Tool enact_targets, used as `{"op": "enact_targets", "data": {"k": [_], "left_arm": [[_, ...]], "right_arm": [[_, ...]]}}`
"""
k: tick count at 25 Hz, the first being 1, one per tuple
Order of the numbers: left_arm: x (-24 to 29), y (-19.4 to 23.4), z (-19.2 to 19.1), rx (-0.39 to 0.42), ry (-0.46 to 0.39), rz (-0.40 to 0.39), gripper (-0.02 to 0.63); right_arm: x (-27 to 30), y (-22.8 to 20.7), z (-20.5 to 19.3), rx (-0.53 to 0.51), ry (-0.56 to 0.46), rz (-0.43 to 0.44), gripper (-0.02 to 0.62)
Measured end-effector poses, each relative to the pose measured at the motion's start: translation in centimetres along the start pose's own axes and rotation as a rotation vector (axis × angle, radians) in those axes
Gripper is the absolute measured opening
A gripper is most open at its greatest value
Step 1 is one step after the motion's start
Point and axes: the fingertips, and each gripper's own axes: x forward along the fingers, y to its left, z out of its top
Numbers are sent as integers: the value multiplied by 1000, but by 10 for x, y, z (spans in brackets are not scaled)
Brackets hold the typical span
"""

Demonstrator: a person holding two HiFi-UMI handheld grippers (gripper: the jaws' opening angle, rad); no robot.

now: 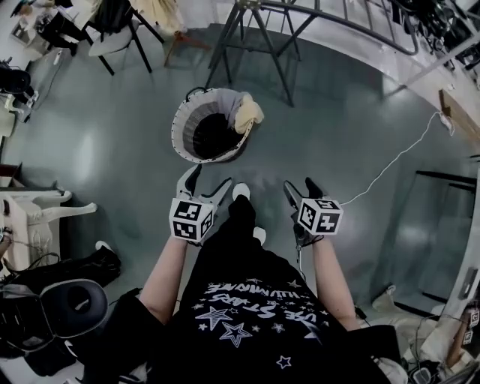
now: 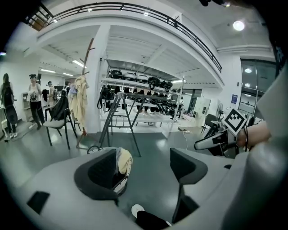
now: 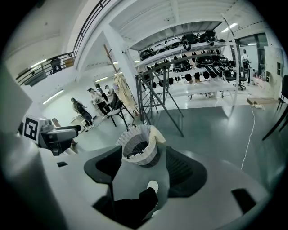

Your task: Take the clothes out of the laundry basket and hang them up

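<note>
Left tool [image 1: 208,181] and right tool [image 1: 300,189] gape empty; the cream garment [image 1: 247,114] (likely limp, light) suits pinching at the laundry basket [image 1: 182,120] rim.

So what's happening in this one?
A person faces a laundry basket on the floor, a gripper in each hand. The left gripper and right gripper are both open and empty, short of the basket. A cream garment hangs over its rim. A metal rack stands beyond.

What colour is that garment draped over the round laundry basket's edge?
Pale yellow garment, best seen in the head view.
</note>
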Motion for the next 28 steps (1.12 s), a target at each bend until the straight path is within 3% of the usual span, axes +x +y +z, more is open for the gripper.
{"op": "enact_targets", "data": {"k": [6, 11, 19, 28], "left_arm": [[78, 48, 31, -5, 35, -13, 373], [119, 82, 41, 14, 56, -46, 373], [175, 99, 28, 70, 121, -86, 373], [225, 121, -11, 60, 150, -27, 373]], "right_arm": [[65, -38, 59, 20, 8, -95, 302], [118, -44, 85, -46, 32, -149, 302], [181, -71, 79, -132, 113, -181, 281], [267, -112, 58, -245, 168, -159, 247]]}}
